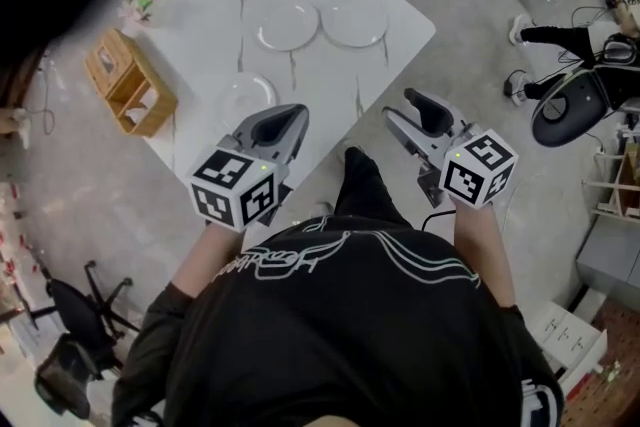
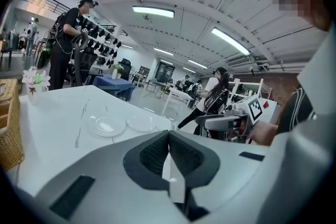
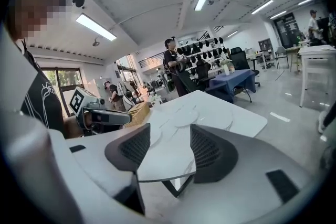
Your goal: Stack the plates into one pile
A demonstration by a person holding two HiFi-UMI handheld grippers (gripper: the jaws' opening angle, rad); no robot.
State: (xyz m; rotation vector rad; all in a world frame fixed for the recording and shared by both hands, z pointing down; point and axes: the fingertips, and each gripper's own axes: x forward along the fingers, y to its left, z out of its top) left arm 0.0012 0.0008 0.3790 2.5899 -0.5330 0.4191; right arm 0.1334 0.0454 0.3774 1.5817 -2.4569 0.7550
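Three round clear glass plates lie on the white marble worktop (image 1: 200, 5). Two of them, the far left plate (image 1: 288, 23) and the far right plate (image 1: 355, 20), sit side by side at the far end. The lone plate (image 1: 248, 95) lies nearer to the person, apart from the other two. No plate is on top of another plate. So I think the pile has not been started, and all the stacking is left to do.

The left tongs (image 1: 290, 120) are over the near side of the worktop, close to the lone plate but not on it. Their jaws are pressed together with nothing in them. The right tongs (image 1: 400, 105) hang by the near right edge of the worktop. Their jaws stand wide apart and hold nothing.

One plate has to be picked up first, maybe the near one, and laid on another. A light-brown wooden box (image 1: 130, 80) stands on the floor at the left of the worktop.
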